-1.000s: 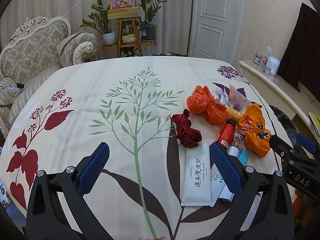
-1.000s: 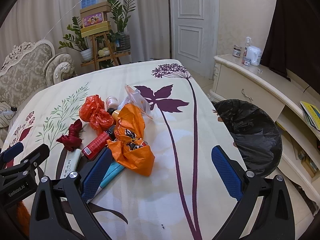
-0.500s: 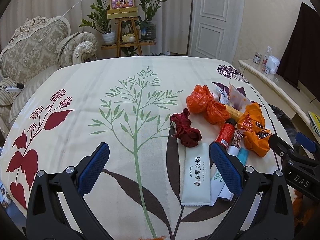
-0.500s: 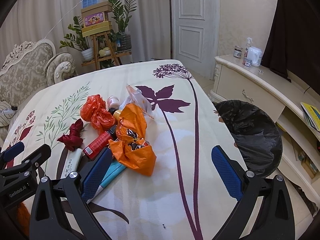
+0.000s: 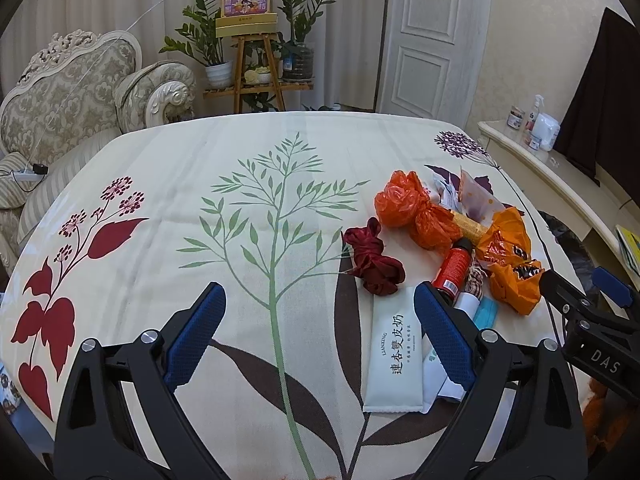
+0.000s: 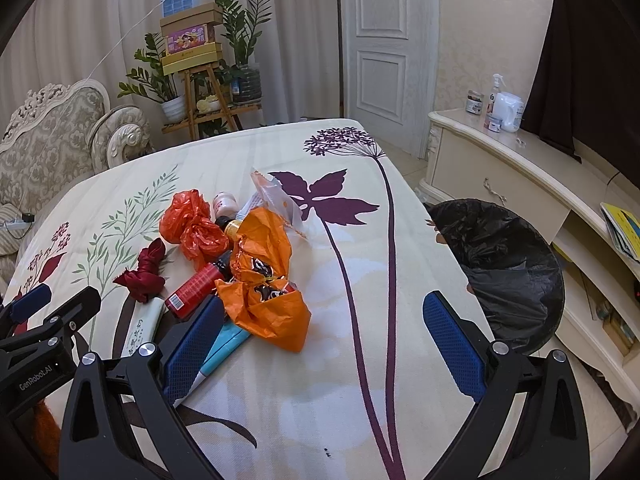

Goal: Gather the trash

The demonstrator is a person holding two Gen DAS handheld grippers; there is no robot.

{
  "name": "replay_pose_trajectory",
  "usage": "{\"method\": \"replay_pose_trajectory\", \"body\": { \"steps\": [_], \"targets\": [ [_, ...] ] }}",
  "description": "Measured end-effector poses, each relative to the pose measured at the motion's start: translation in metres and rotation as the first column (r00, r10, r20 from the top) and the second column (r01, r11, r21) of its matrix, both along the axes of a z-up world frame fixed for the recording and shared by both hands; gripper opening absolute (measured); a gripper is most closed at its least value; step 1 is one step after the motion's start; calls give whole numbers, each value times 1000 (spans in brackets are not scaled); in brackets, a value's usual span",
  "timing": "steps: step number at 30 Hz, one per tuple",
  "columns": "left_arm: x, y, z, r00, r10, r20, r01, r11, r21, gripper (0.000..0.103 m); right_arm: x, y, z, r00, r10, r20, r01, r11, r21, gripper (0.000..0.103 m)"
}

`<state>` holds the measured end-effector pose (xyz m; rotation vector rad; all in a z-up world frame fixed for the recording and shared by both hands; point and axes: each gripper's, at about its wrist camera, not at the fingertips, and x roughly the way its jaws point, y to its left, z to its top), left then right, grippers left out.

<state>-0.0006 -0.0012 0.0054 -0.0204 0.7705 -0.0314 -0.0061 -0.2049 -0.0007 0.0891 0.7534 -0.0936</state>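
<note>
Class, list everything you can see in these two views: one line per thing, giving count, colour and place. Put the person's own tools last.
bed: one, cream floral cover, centre
orange bags: two, on bed
red cloth: one, left of pile
red bottle: one, lying in pile
white sachet: one, near edge of pile
blue tube: one, under orange bag
bin: one, black liner, right of bed
armchair: one, beige, left
plant stand: one, wooden, back
door: one, white
left gripper: open, empty
right gripper: open, empty
</note>
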Motion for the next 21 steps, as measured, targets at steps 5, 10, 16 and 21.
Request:
{"method": "replay_pose_trajectory", "body": {
  "steps": [5,10,16,21],
  "targets": [
    [2,5,-2,1000,9,-6,-9,1000,-5,93,1,-3,1,1000,0,5,0,1000,8,97],
    [4,11,-2,1000,16,-7,-16,1000,-5,93,5,-1,2,1000,16,7,-16,1000,4,93],
    [8,19,-3,1000,23,-8,-23,1000,3,93,18,8,-4,999,39,-32,-39,999,17,57],
    [13,24,-7,999,19,-34,-19,1000,-16,92,26,19,-8,997,70,-45,-70,997,15,57]
  ]
}}
